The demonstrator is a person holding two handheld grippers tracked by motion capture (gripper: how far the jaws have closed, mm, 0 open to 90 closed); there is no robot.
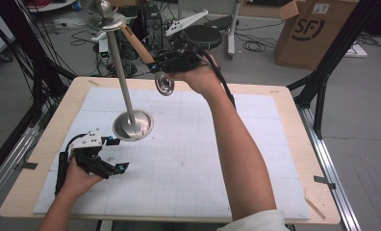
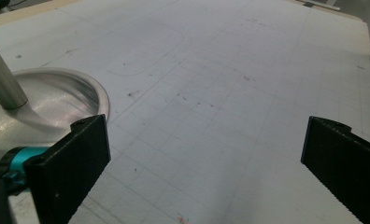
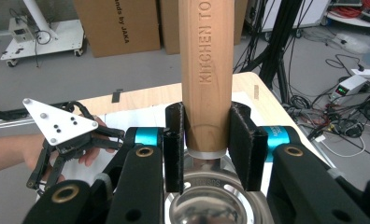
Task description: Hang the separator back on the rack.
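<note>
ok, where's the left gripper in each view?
High view: left gripper at lower left, open, beside the stand's base.
Left gripper view: its own black jaws rise from the bottom corners.
Right gripper view: middle left, left of the wooden handle.
Shared landmark: white gridded mat.
</note>
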